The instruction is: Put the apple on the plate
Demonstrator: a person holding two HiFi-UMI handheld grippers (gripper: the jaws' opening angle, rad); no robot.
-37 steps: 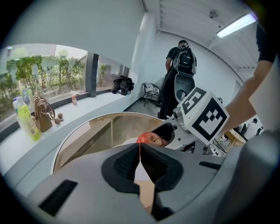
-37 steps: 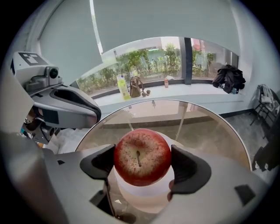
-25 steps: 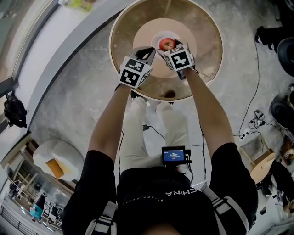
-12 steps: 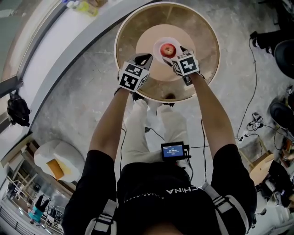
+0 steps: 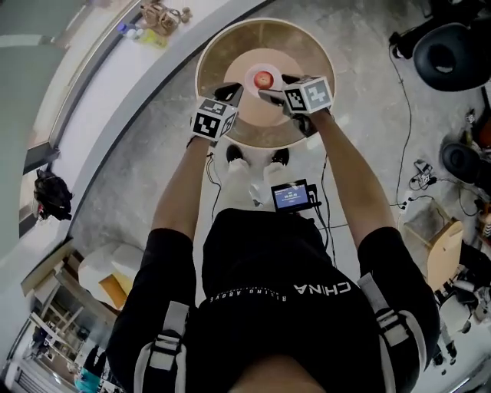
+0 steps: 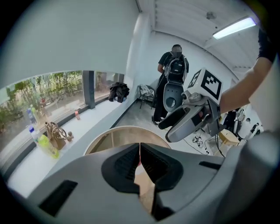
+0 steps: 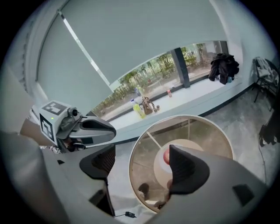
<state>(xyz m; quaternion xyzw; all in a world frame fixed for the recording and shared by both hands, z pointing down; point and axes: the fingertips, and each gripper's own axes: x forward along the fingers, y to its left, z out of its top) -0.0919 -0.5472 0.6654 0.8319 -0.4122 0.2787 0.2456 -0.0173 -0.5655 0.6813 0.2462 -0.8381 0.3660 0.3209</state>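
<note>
A red apple (image 5: pixel 263 77) sits on a small white plate (image 5: pixel 275 72) at the middle of a round glass table (image 5: pixel 222 46) with a wooden rim. Both grippers hang high above the table's near side, apart from the apple. My left gripper (image 5: pixel 229 95) is shut, its pads together with nothing between them (image 6: pixel 140 162). My right gripper (image 5: pixel 270 95) is open and empty (image 7: pixel 140 168). In the right gripper view the apple (image 7: pixel 166 156) shows far below, half hidden by the right jaw. Each gripper view also catches the other gripper: the right one (image 6: pixel 175 124) and the left one (image 7: pixel 107 129).
A long white sill (image 5: pixel 107 69) curves past the table at the left, with bottles and a small bag (image 5: pixel 153 15) on it and a black bag (image 5: pixel 50 196) further along. Chairs and cables (image 5: pixel 418 196) crowd the floor at the right. A person (image 6: pixel 175 65) stands beyond.
Both grippers have risen well above the table and drawn back from the apple. The apple stays on the plate. The head view now looks from higher up.
</note>
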